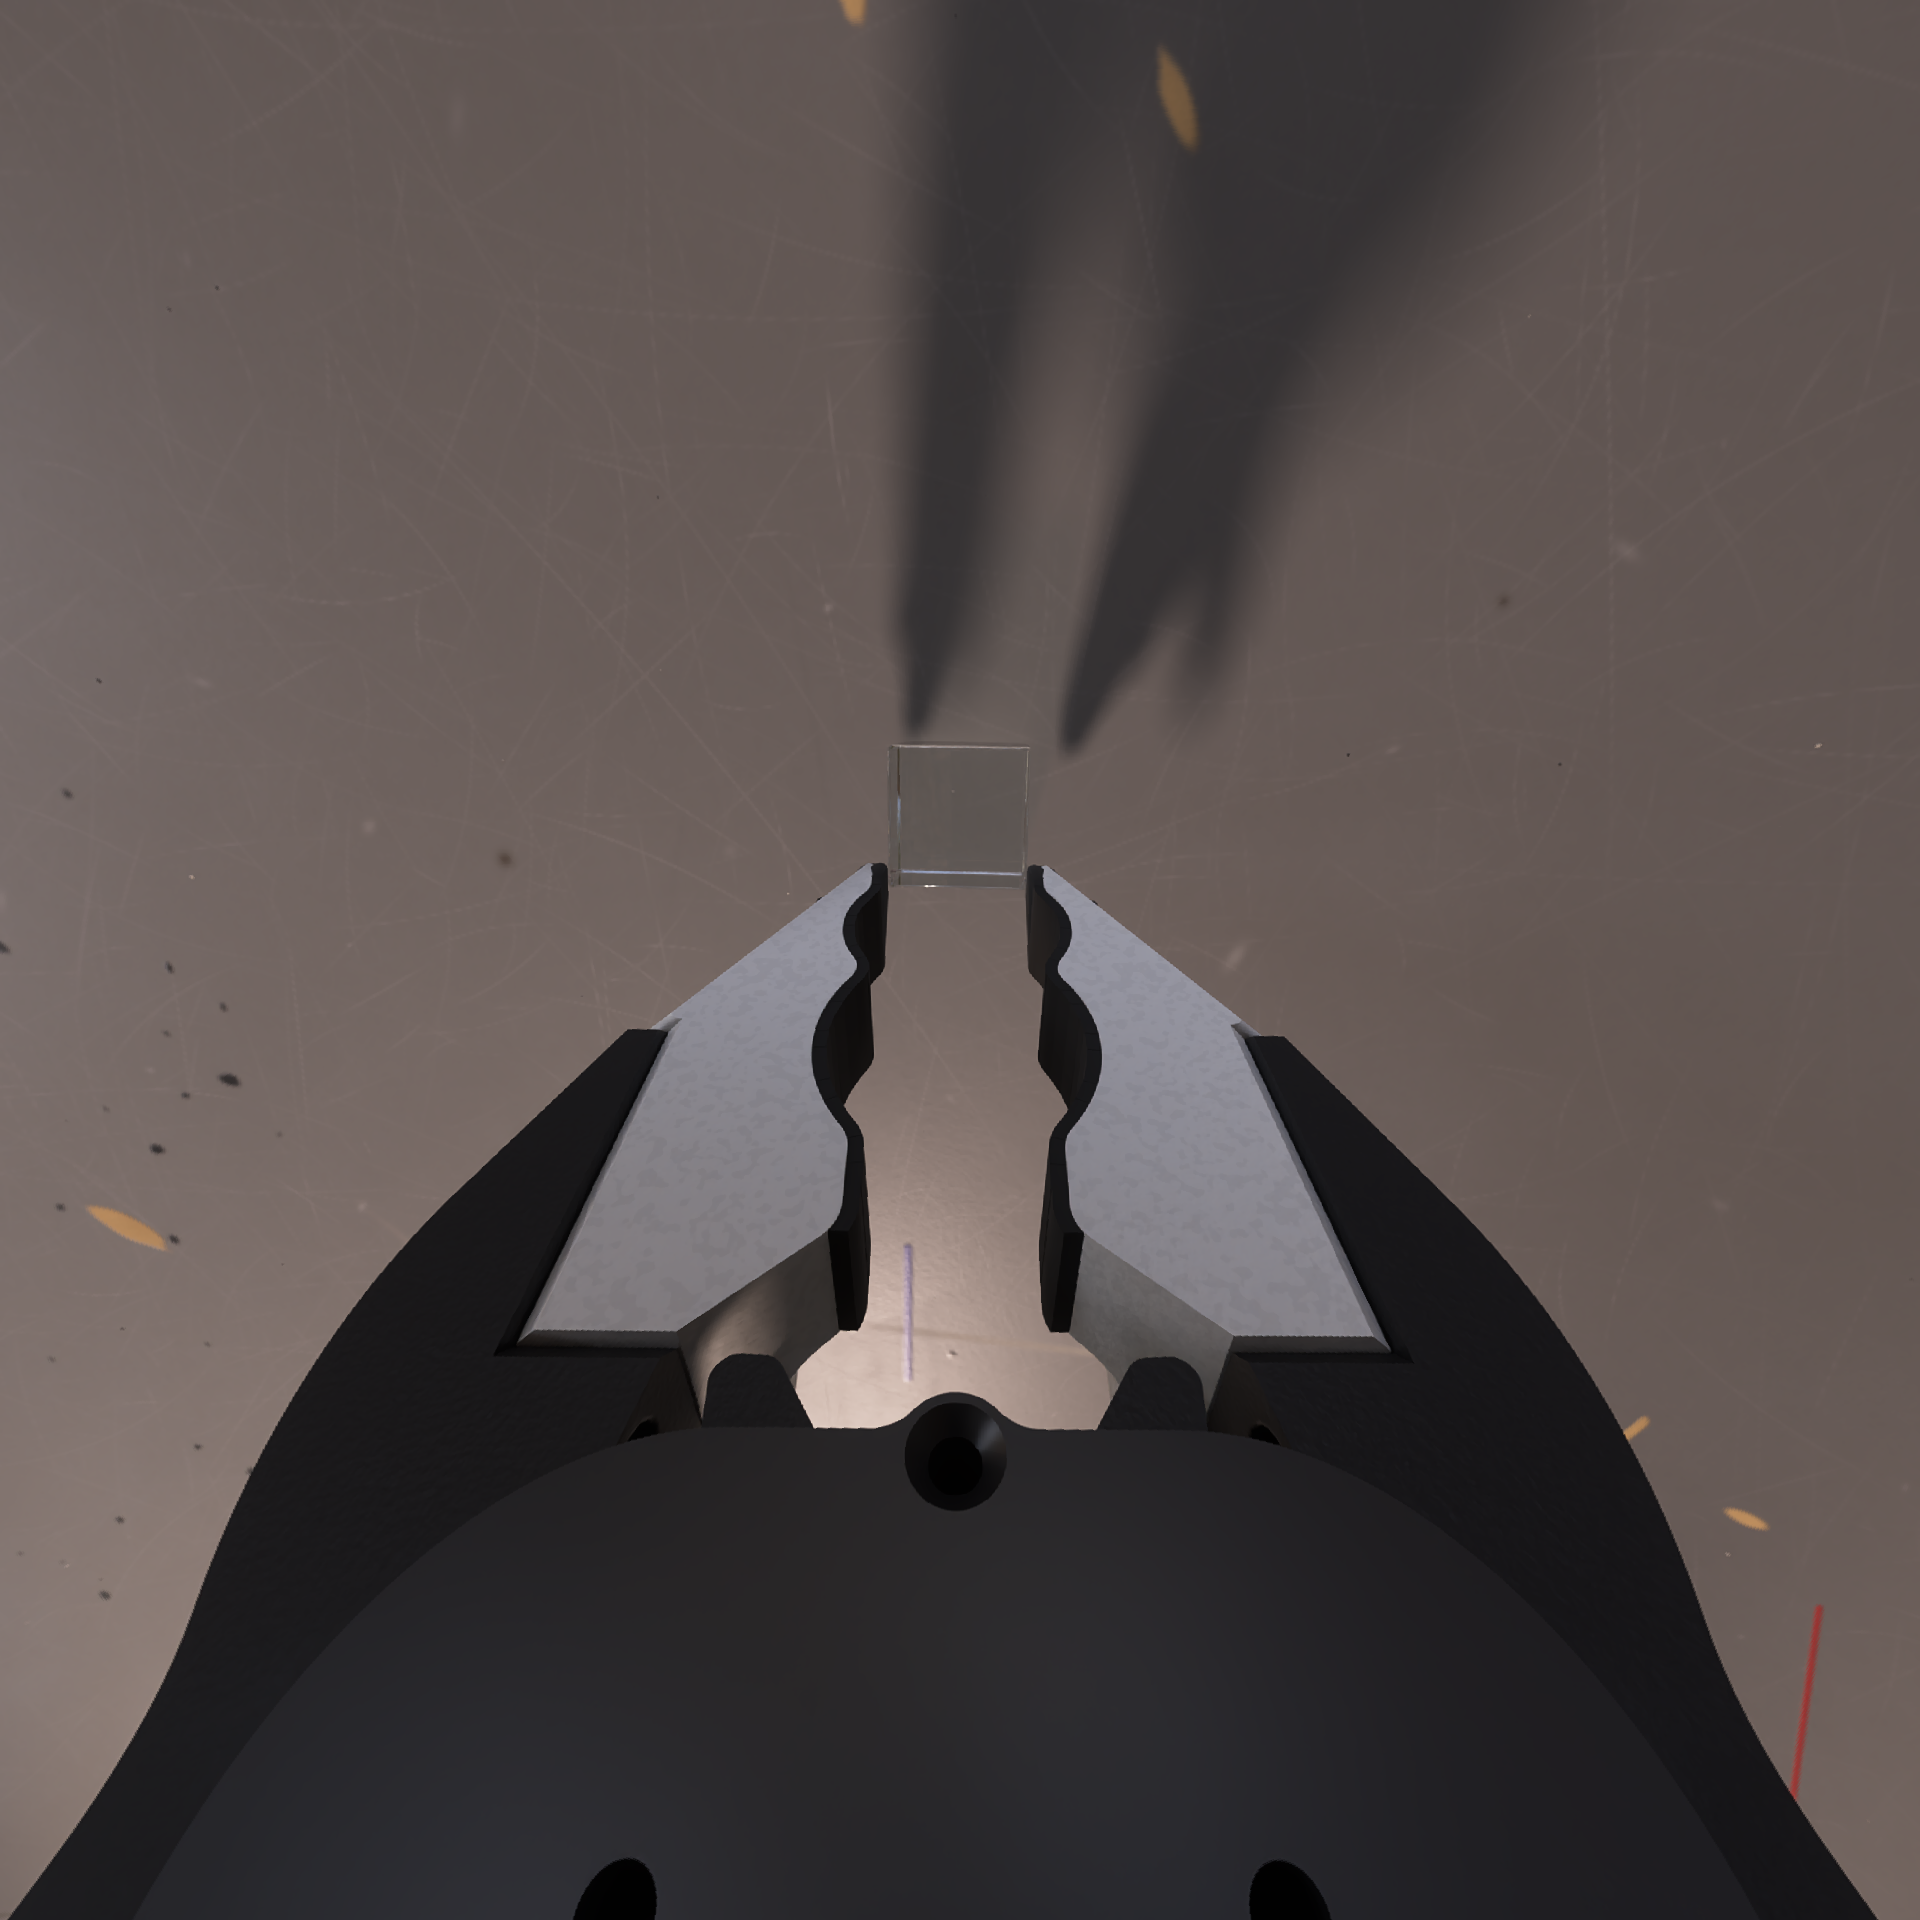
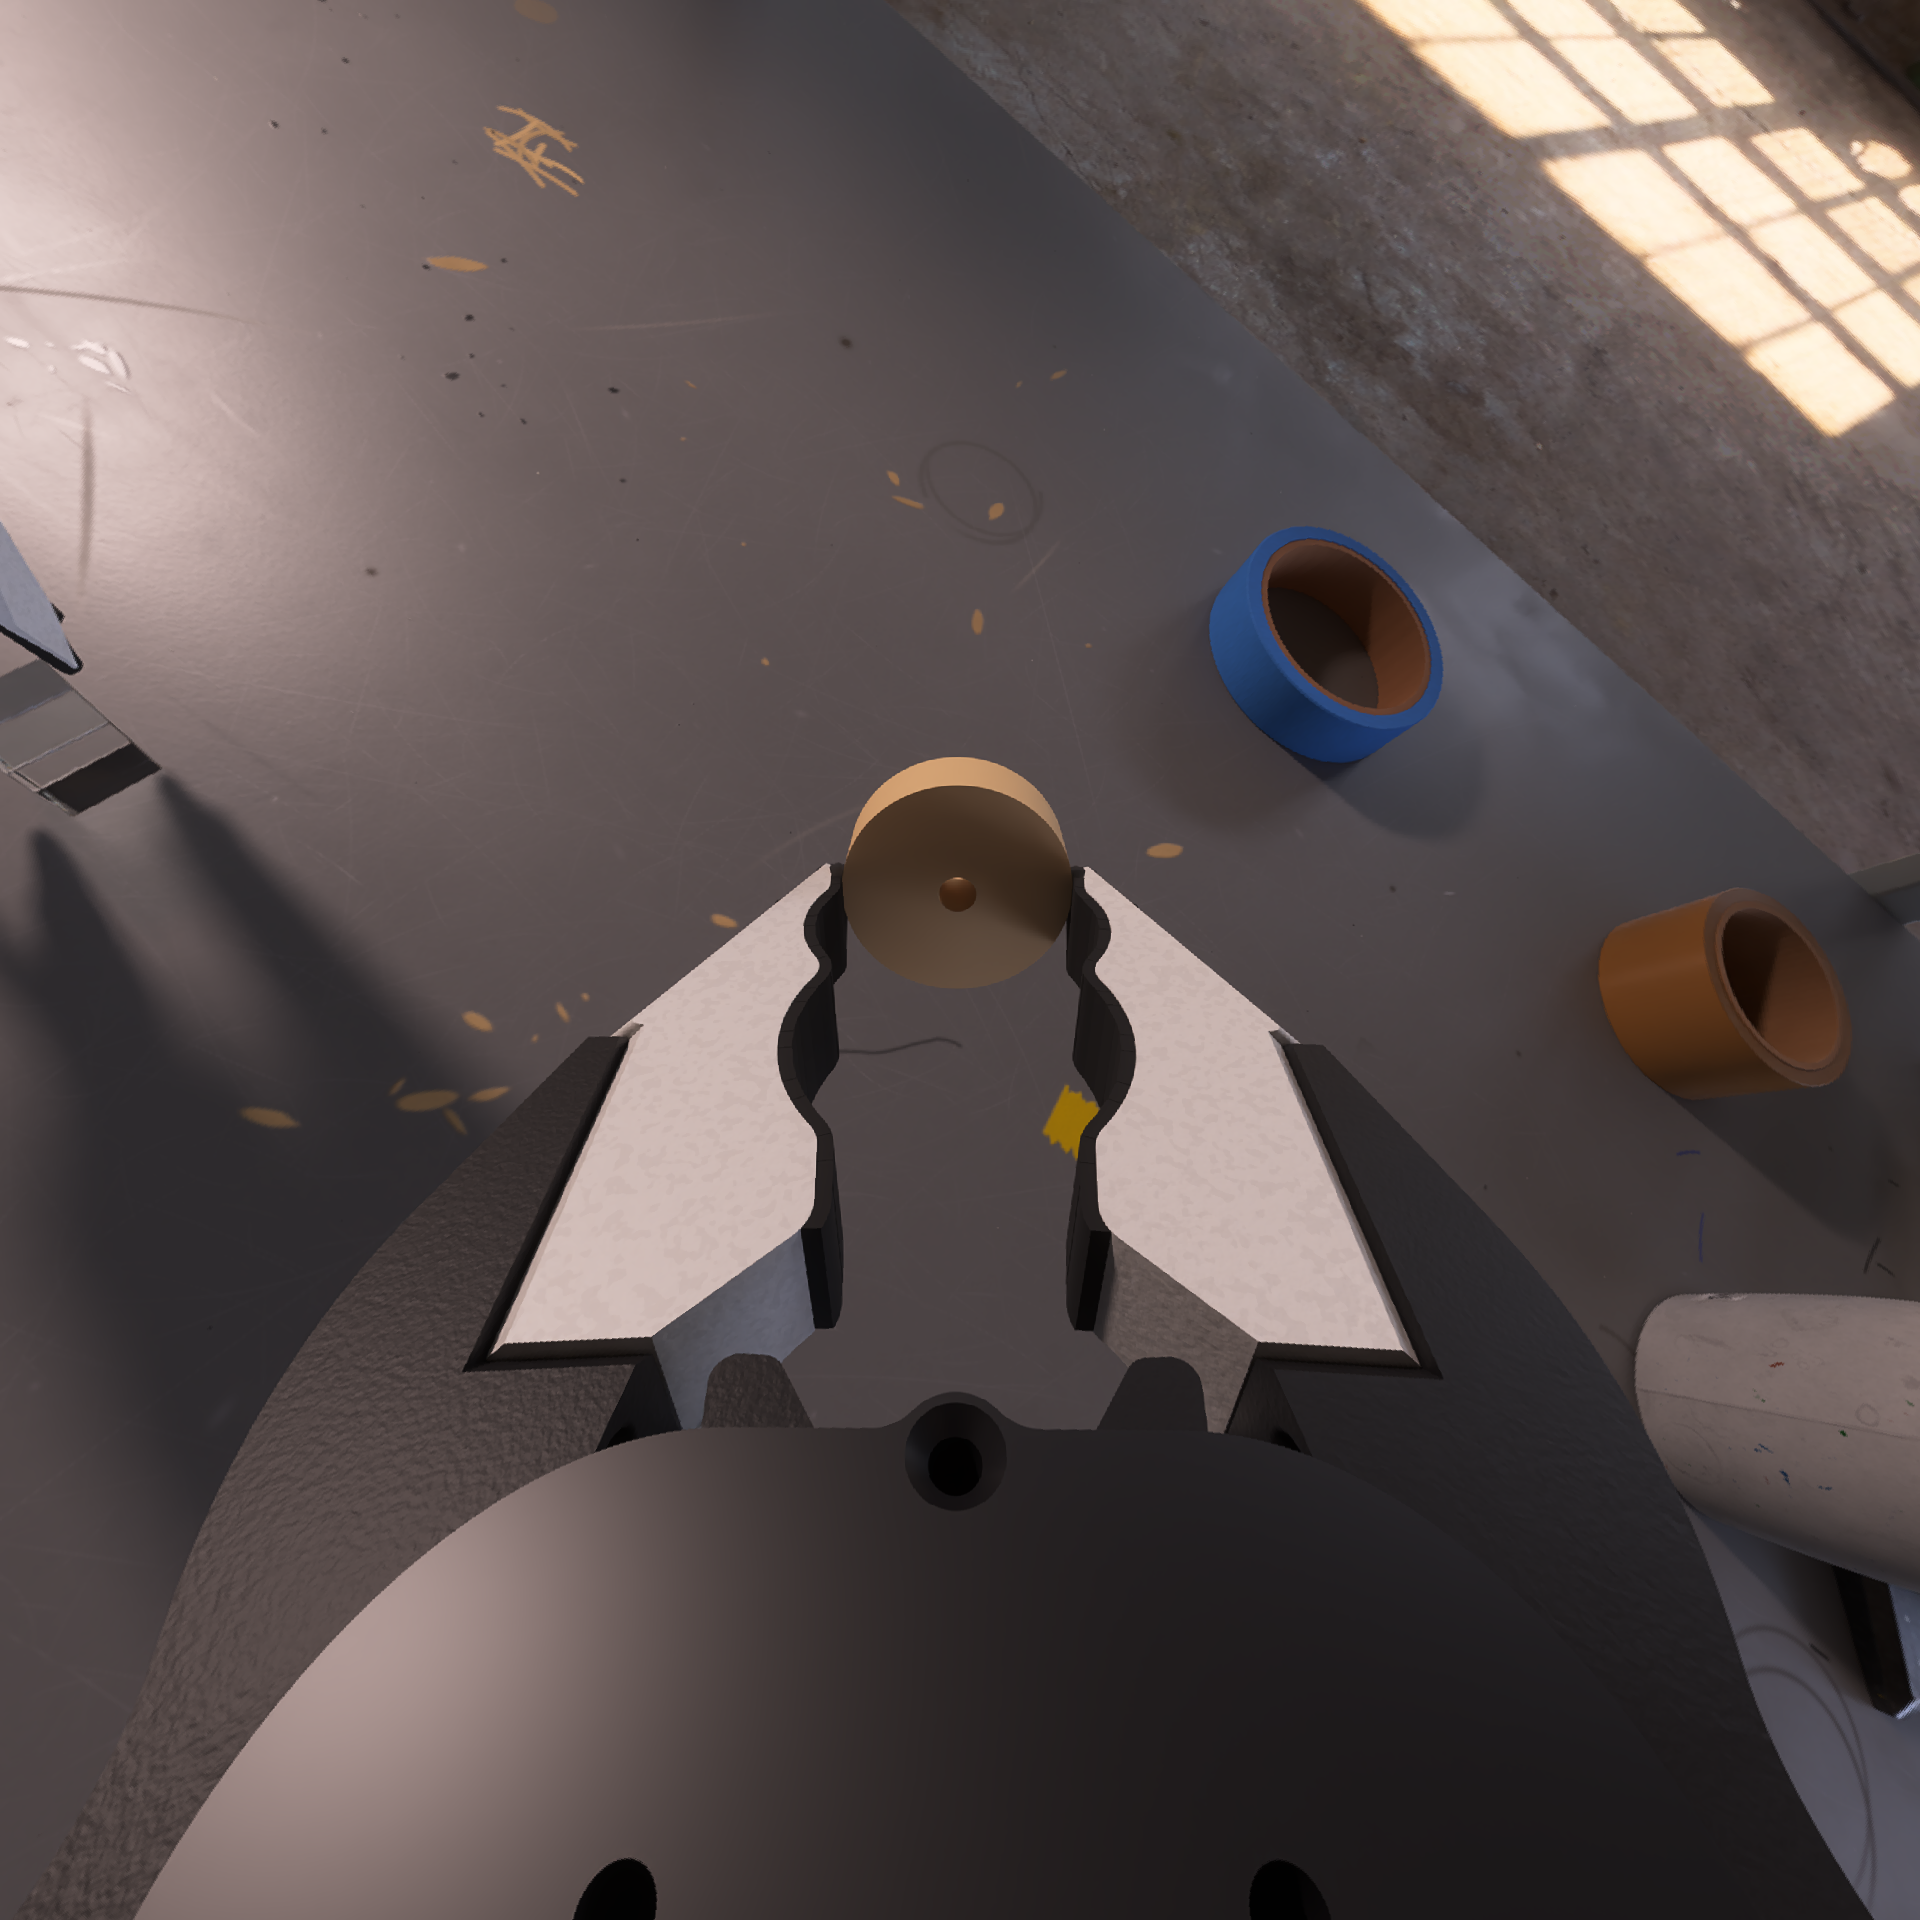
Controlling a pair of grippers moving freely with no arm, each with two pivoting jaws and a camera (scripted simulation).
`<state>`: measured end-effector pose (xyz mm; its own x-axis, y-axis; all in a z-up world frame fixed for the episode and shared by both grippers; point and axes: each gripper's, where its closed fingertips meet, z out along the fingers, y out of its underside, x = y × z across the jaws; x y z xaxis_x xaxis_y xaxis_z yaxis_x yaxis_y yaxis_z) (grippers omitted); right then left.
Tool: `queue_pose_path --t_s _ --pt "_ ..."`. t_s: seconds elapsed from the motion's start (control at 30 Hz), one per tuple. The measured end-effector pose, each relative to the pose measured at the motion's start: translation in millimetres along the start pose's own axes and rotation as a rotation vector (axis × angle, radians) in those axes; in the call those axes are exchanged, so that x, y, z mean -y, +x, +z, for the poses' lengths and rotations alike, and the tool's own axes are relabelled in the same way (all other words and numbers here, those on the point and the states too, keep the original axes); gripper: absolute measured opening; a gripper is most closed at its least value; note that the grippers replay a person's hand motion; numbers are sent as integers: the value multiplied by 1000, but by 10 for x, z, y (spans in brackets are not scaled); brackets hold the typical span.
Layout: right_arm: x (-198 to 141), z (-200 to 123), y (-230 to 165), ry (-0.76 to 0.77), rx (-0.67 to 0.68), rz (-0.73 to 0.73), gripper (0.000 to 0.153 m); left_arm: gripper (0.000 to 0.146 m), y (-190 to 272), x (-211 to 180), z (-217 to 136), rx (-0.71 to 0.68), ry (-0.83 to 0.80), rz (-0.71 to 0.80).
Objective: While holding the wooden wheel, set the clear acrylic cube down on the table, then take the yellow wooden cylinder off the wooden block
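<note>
In the left wrist view my left gripper (image 1: pixel 958 881) is shut on the clear acrylic cube (image 1: pixel 958 816). It pinches the cube at the very fingertips, over the grey table (image 1: pixel 416 520); the gripper's shadow falls just beyond it. In the right wrist view my right gripper (image 2: pixel 956 883) is shut on the round wooden wheel (image 2: pixel 956 873). It holds the wheel by its rim above the table, with the flat face and its centre hole towards the camera. Part of the left gripper (image 2: pixel 42 707) shows at the left edge there. The yellow wooden cylinder and the wooden block are not in view.
A blue tape roll (image 2: pixel 1325 644) and a brown tape roll (image 2: pixel 1720 992) lie on the table to the right, near its edge (image 2: pixel 1455 499). A pale, paint-flecked cylindrical object (image 2: pixel 1787 1423) lies at the lower right. A small yellow scrap (image 2: pixel 1068 1120) is on the table under my right gripper.
</note>
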<state>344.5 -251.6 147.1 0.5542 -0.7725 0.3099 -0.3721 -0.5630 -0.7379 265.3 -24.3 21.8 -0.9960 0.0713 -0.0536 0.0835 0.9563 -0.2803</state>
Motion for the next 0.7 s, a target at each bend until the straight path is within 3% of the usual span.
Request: queue_pose_path --t_s 0.6,0.7 --pt "-25 30 -42 -25 19 -14 42 27 -2 19 49 13 -10 21" --pt "-36 33 -37 -29 19 -14 42 42 -28 47 20 17 16 -13"
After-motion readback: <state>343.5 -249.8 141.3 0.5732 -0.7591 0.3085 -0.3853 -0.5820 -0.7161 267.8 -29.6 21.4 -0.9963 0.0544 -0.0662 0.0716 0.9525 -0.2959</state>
